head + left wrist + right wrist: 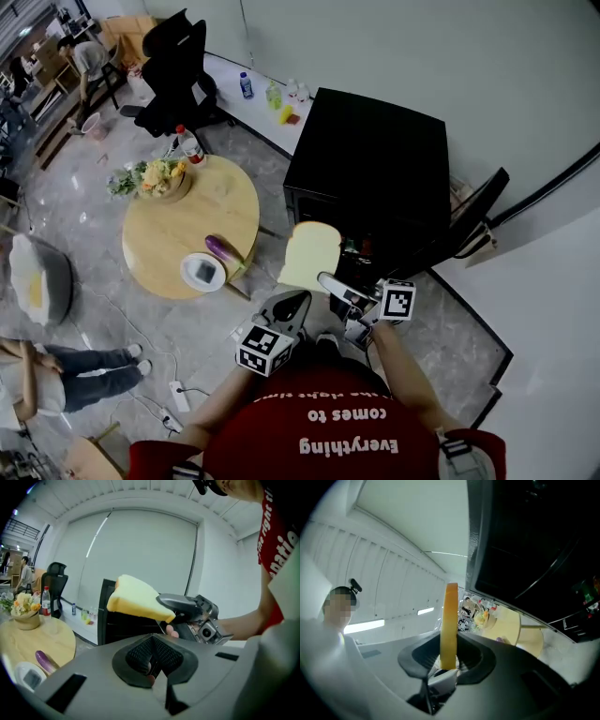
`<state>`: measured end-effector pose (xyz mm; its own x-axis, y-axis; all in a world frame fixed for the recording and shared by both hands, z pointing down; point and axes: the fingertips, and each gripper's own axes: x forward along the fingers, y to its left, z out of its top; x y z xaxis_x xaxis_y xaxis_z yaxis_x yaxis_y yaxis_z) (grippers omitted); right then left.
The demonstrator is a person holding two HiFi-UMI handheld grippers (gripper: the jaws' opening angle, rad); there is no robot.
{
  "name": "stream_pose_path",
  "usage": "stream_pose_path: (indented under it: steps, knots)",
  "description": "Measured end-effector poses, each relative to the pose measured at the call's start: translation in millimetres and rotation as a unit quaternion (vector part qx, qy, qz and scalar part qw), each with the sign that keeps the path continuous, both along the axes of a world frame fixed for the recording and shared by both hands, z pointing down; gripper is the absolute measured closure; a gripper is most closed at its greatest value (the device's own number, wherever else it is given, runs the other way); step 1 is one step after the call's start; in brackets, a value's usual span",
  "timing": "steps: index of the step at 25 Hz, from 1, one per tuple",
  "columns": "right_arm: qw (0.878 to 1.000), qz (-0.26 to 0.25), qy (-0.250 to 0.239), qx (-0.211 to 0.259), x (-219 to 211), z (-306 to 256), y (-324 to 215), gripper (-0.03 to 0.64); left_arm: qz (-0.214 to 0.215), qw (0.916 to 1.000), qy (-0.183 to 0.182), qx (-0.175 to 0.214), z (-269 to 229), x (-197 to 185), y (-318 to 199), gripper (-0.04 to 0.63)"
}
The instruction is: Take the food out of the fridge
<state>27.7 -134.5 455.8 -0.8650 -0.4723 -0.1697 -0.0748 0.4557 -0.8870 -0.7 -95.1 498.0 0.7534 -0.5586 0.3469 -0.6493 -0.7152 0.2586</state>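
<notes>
A pale yellow slice of bread (pixel 312 255) is held up in front of the black fridge (pixel 375 169), whose door (pixel 478 217) stands open to the right. My right gripper (pixel 325 280) is shut on the slice's lower edge. In the right gripper view the bread (pixel 450 620) stands edge-on between the pads. The left gripper view shows the bread (pixel 138 599) and the right gripper (pixel 187 609) just ahead of it. My left gripper (pixel 296 300) hangs lower left of the slice. Its pads (pixel 140 654) meet, and I see nothing held between them.
A round wooden table (pixel 178 239) stands left of the fridge. It bears a purple eggplant (pixel 223 248), a white plate (pixel 202 272), a bowl of flowers (pixel 159 178) and a bottle (pixel 189 143). A black office chair (pixel 173 66) is behind it. A person's legs (pixel 89 366) lie at lower left.
</notes>
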Motion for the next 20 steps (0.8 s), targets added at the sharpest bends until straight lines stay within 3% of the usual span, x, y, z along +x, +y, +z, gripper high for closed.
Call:
stream_pose_path:
  steps: [5,14,20]
  knots:
    - [0.999,0.009,-0.016,0.038,10.0,-32.0,1.2,0.522,-0.006,0.9998,0.002,0.02,-11.0,1.4,-6.7,0.591]
    - [0.999,0.007,-0.022,0.029,12.4,-32.5,6.3,0.522,-0.005,0.9999,0.007,0.014,-13.5,-0.5,-7.8,0.592]
    - [0.999,-0.004,0.0,0.043,7.0,-29.3,10.7,0.522,0.011,0.9998,0.018,0.005,-11.5,5.5,-10.1,0.591]
